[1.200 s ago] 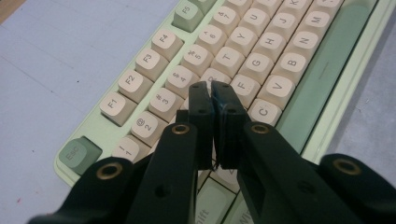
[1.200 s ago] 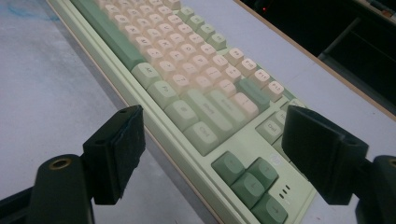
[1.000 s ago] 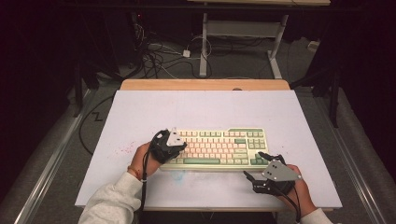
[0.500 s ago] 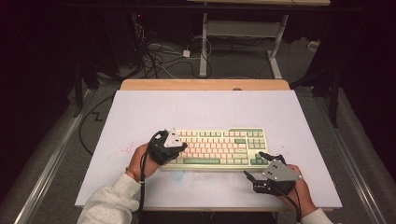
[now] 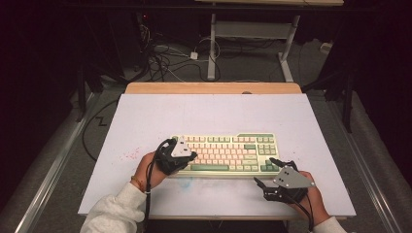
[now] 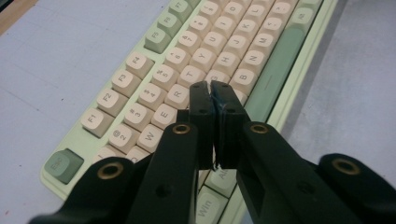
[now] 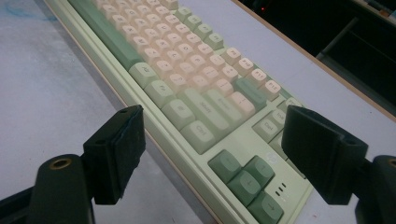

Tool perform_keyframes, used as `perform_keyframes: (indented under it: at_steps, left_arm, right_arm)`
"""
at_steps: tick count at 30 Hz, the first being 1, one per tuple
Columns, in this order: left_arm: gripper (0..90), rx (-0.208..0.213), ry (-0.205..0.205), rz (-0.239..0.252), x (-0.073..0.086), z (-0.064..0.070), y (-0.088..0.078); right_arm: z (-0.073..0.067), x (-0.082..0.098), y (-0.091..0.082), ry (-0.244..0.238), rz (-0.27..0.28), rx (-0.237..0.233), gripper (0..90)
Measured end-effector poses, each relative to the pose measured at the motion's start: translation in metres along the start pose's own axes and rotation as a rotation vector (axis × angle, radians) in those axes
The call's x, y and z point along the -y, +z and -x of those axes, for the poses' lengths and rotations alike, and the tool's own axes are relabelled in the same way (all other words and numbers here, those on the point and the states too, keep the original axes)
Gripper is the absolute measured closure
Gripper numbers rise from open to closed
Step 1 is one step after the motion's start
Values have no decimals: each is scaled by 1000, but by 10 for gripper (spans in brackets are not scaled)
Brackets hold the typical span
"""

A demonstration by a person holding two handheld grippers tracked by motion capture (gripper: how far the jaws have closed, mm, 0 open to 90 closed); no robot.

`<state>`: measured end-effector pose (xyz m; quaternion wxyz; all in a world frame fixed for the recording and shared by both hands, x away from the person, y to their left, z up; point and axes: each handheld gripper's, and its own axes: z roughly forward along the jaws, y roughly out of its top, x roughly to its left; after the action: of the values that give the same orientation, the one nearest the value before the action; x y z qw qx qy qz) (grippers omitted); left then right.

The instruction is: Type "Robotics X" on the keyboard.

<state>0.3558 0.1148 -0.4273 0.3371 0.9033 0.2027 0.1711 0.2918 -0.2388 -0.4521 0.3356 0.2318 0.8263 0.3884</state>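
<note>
A pale green keyboard (image 5: 228, 151) with cream and green keys lies on the white tabletop (image 5: 209, 114). My left gripper (image 5: 193, 157) is at its left end. In the left gripper view the gripper (image 6: 211, 88) is shut, with nothing between its jaws, and its tips hover over the letter keys (image 6: 187, 74) near the middle rows. I cannot tell whether the tips touch a key. My right gripper (image 5: 266, 171) stands open at the keyboard's near right corner. In the right gripper view its jaws (image 7: 219, 154) stand on either side of the green arrow keys (image 7: 247, 179), apart from them.
A wooden strip (image 5: 214, 88) borders the table's far edge. Beyond it, cables (image 5: 170, 58) lie on the floor around a metal stand (image 5: 212, 43). Faint red marks (image 5: 128, 155) stain the tabletop left of the keyboard.
</note>
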Motion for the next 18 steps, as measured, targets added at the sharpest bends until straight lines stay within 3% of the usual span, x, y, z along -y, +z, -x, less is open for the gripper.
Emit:
perform_keyframes:
  at_steps: [18]
  left_arm:
    - [857,44,37,-39,2,15,10]
  right_arm:
    - [0,0,0,-2,0,4,228]
